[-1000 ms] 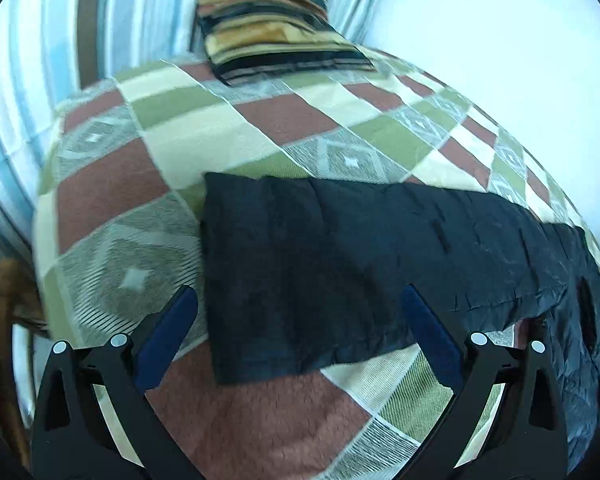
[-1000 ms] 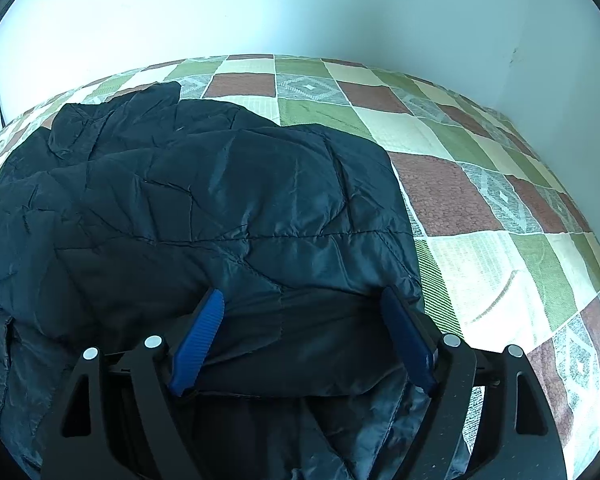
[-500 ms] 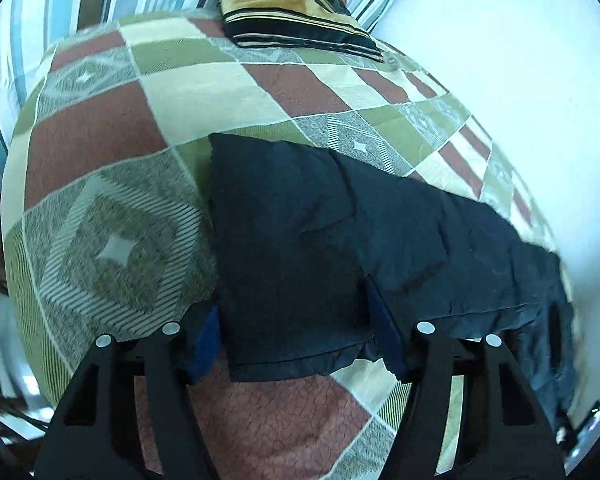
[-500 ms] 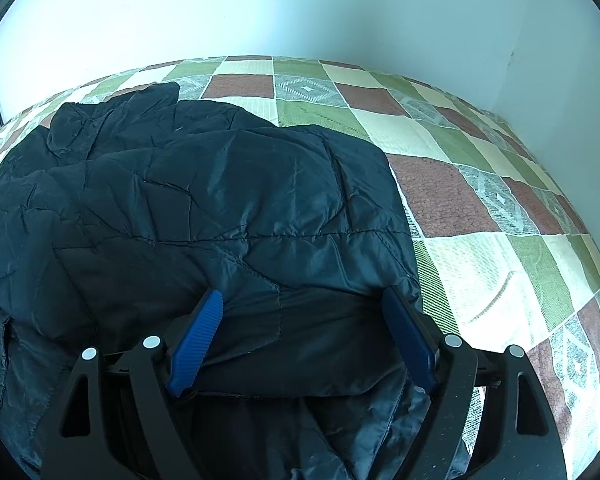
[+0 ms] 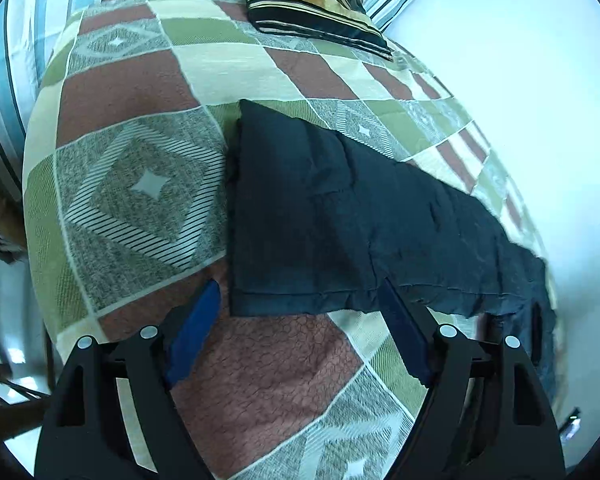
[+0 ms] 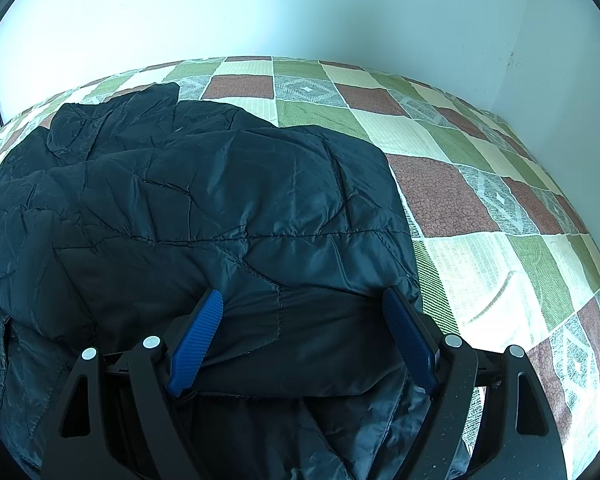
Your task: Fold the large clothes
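A dark navy quilted jacket lies spread on a bed. In the left wrist view its sleeve (image 5: 340, 216) stretches flat across the checked bedspread (image 5: 139, 184), cuff end nearest me. My left gripper (image 5: 300, 300) is open, its blue fingers on either side of the cuff edge, just above the bedspread. In the right wrist view the jacket's body (image 6: 203, 208) lies bunched in folds. My right gripper (image 6: 300, 304) is open and low over the jacket's near edge, with fabric between its fingers but not pinched.
A striped pillow (image 5: 316, 0) lies at the head of the bed against a striped curtain (image 5: 15, 56). White walls (image 6: 300, 12) border the far side and a corner. Bare bedspread (image 6: 500, 240) extends right of the jacket.
My left gripper has moved closer to the sleeve's cuff and tilted lower, then backed off slightly so the fingers flank the cuff edge. The right gripper has stayed still.
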A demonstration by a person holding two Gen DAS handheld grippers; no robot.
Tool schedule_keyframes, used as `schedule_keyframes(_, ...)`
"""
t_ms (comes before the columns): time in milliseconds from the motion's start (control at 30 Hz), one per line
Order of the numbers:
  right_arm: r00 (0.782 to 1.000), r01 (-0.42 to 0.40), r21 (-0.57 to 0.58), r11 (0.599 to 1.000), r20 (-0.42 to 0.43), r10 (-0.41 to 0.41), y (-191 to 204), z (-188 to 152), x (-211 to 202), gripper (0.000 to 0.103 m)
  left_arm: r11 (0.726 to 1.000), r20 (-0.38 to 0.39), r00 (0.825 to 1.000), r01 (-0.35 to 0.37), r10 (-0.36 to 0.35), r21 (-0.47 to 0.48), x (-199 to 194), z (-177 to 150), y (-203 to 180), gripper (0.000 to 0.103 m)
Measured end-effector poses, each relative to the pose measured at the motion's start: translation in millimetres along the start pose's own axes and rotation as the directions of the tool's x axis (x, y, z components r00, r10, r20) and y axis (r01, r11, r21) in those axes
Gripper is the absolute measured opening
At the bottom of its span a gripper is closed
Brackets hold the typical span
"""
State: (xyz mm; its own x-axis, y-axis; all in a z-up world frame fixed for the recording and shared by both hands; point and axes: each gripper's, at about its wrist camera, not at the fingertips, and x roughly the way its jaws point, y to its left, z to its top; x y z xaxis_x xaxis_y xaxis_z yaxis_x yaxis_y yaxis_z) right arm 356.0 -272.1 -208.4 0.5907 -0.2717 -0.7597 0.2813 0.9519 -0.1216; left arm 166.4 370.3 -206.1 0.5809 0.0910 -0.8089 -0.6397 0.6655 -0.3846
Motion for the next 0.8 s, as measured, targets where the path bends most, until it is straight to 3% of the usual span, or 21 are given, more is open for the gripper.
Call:
schedule_keyframes(200,1.0,0.0,0.002,1.0,0.001,0.0,0.1,-0.5,-0.4,0.081,0.996,0.024,1.0,0.014,-0.012,-0.086,8.7,11.4,1.3,0.082)
schedule_keyframes(267,1.0,0.0,0.002,1.0,0.001,0.0,0.2,-0.5,-0.2,0.081,0.991,0.043,0.999,-0.003,0.008,-0.133,9.2,15.9,5.9,0.06)
schedule_keyframes(300,1.0,0.0,0.002,1.0,0.001,0.0,0.2,-0.7,-0.2,0.081,0.989,0.047,0.999,-0.014,0.021,-0.15,9.9,17.5,7.9,0.055)
schedule_keyframes(367,1.0,0.0,0.001,1.0,0.001,0.0,0.1,-0.4,-0.1,0.081,0.985,0.054,0.999,0.007,0.002,-0.175,11.7,20.7,13.8,0.018)
schedule_keyframes(433,1.0,0.0,0.001,1.0,0.001,0.0,0.1,-0.6,0.0,0.081,0.982,0.05,0.999,0.005,0.004,-0.19,12.3,22.3,17.3,0.013)
schedule_keyframes(600,1.0,0.0,0.002,1.0,0.002,0.0,-0.4,-0.6,-0.1,0.081,0.993,0.093,0.995,-0.02,0.031,-0.119,0.2,24.2,2.1,0.007)
schedule_keyframes(800,1.0,-0.001,0.002,1.0,0.003,0.001,-0.3,-0.5,-0.1,0.081,0.998,0.176,0.983,0.05,-0.055,0.03,-39.0,30.6,-53.4,0.007)
